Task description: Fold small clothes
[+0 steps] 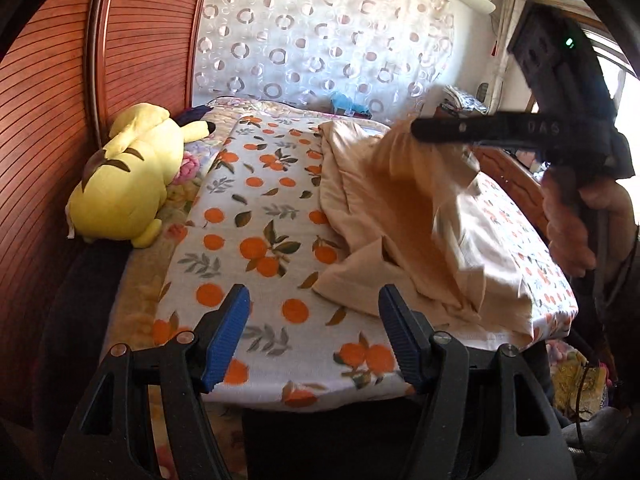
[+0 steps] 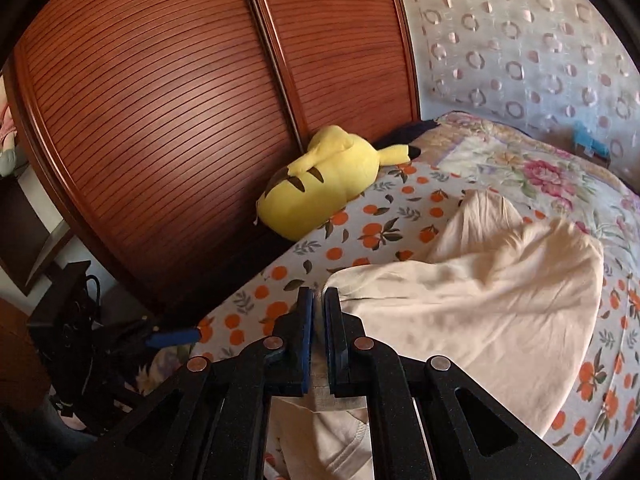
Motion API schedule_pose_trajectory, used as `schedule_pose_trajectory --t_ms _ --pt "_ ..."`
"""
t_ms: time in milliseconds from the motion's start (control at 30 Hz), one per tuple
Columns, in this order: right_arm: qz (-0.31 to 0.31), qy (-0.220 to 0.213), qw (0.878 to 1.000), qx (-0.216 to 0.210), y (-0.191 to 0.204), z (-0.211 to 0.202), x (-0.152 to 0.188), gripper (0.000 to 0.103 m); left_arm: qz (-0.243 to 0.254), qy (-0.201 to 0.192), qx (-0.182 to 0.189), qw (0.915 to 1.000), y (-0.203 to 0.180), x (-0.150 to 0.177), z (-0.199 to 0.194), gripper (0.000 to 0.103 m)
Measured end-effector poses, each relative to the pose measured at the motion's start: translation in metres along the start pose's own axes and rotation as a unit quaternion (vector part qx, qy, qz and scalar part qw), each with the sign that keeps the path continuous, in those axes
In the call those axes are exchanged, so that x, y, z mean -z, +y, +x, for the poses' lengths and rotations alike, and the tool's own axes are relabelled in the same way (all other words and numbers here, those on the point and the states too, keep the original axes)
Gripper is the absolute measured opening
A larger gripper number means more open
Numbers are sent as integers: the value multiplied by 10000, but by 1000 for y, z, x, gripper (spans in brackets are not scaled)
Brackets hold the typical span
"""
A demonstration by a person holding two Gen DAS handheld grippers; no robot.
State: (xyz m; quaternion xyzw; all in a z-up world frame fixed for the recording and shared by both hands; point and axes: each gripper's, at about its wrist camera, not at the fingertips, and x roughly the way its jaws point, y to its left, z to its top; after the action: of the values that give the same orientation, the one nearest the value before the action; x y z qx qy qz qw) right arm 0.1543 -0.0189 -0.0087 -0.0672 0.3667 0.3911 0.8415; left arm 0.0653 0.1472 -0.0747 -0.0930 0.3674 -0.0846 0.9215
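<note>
A cream-coloured garment (image 1: 404, 216) lies rumpled on the orange-print sheet (image 1: 248, 216) of the bed. My right gripper (image 2: 319, 300) is shut on the garment (image 2: 480, 304) and lifts part of it above the bed; in the left wrist view it (image 1: 420, 130) shows at upper right with cloth hanging from it. My left gripper (image 1: 314, 300) is open and empty, low over the near edge of the sheet, just left of the garment's near corner. Its blue pads (image 1: 226, 336) stand wide apart.
A yellow plush toy (image 1: 128, 176) lies at the bed's left side against a ribbed wooden wardrobe (image 2: 160, 120). A patterned curtain (image 1: 320, 32) hangs behind the bed. A floral quilt (image 2: 520, 164) covers the far part. A dark bag (image 2: 76, 320) sits on the floor at left.
</note>
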Motion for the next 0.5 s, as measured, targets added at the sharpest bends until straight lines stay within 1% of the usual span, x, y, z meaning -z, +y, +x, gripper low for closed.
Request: schedule_pose_trajectory --t_ms 33,67,100,133,233,367,433,500 --pt "-9 -9 9999 140 -12 -3 -2 25 10 -10 40 10000 -1 -1 0 68" --pt "-26 -59 9995 312 -23 -9 0 33 35 -18 99 9999 -4 -4 2 68" --pt "-27 -103 9989 447 -34 -13 1 50 70 -27 174 9998 -8 -8 7 68" --pt "-22 -139 9978 644 -47 -18 1 55 95 -29 255 9996 -11 -12 10 68" --pt "-18 -129 9908 1347 -86 -27 1 56 228 -16 397 9989 -28 -26 26 68" --pt "21 3 9828 1846 -138 -18 -12 56 356 136 510 9980 -42 -48 58 68" --pt "52 56 9816 1909 -161 -3 -26 56 376 183 419 9982 -46 -58 73 68" --pt "56 79 9814 1918 -176 15 -40 56 331 295 399 9982 -46 -65 89 68"
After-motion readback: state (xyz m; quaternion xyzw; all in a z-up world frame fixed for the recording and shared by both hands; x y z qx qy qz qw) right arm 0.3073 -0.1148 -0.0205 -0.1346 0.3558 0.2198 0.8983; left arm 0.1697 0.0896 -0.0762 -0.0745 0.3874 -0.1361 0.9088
